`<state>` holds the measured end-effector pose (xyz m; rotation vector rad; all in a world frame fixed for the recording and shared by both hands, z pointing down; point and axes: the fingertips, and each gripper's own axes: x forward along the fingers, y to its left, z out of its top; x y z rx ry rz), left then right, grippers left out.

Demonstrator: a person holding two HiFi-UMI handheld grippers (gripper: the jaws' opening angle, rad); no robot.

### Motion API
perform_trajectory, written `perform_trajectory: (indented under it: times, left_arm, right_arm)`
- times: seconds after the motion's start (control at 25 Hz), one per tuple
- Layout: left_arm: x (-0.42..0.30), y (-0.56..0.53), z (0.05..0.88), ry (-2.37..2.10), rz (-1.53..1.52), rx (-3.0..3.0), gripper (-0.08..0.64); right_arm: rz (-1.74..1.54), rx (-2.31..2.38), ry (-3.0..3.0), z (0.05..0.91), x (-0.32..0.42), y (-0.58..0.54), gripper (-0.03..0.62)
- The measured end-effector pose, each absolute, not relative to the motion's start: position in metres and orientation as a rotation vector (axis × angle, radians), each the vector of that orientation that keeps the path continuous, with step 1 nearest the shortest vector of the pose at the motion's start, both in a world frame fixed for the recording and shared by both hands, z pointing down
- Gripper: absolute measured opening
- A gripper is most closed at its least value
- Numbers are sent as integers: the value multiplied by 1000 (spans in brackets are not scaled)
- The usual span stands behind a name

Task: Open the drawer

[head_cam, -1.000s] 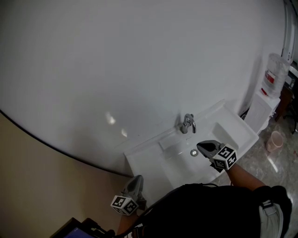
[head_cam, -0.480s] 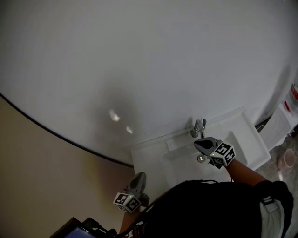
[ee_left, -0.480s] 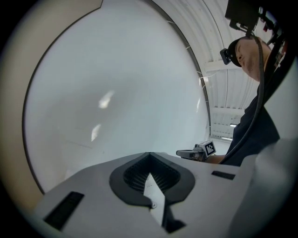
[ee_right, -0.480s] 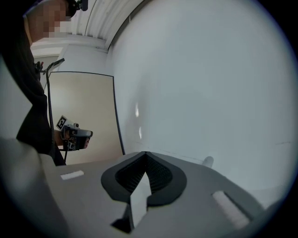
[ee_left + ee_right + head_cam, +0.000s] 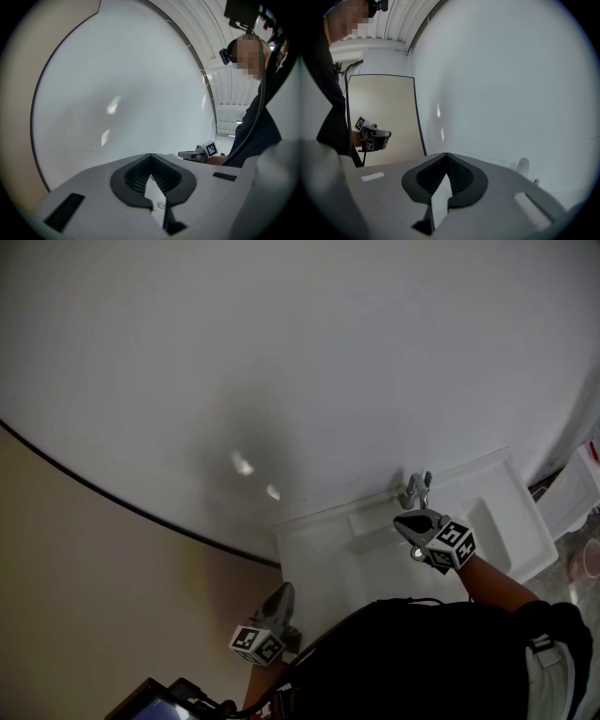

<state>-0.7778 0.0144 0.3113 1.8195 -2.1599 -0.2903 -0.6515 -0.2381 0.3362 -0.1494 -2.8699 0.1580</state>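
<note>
Washroom, from overhead: standing at a white rectangular ceramic washbasin [image 5: 314, 563] set against a plain white wall [image 5: 328, 352], wearing a dark top [image 5: 422, 662]. Holding the grey two-jaw right gripper [image 5: 405, 520] out over the bowl, just in front of the chrome tap [image 5: 417, 489], with the small round metal drain [image 5: 415, 554] showing just beside it. Pointing its tips toward the wall. Pressing its jaws together tip to tip in the right gripper view [image 5: 446, 157], clamping nothing between the ribbed black pads [image 5: 461, 177].

Holding the matching grey left gripper [image 5: 278, 597] lower in the head view and well apart from the other, just off the basin's left edge and close to the body. Aiming it at the white wall, near a beige wall panel [image 5: 94, 596] bordered by a thin black edging line [image 5: 141, 512]. Showing that claw fully shut as well in the left gripper view [image 5: 150, 157], tips touching, gripping nothing.

Catching the right gripper [image 5: 197, 153] small and far off from the left gripper view, and the left gripper [image 5: 375, 133] against the beige panel from the right gripper view. Leaving the drawer out of sight in all three views.
</note>
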Motion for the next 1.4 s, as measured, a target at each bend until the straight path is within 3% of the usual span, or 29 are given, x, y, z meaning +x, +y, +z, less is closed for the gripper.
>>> perform_trajectory:
  times: [0.44, 0.96, 1.4]
  left_arm:
    - [-789, 4, 310, -2067, -317, 1934, -5]
    - [-767, -35, 298, -1769, -262, 2184, -5]
    - [-633, -126, 301, -1539, -62, 2369, -5]
  right_arm:
    - [118, 55, -2862, 327, -624, -245, -2]
    - [202, 556, -2864, 301, -535, -263, -2]
    - [246, 861, -2862, 309, -373, -305, -2]
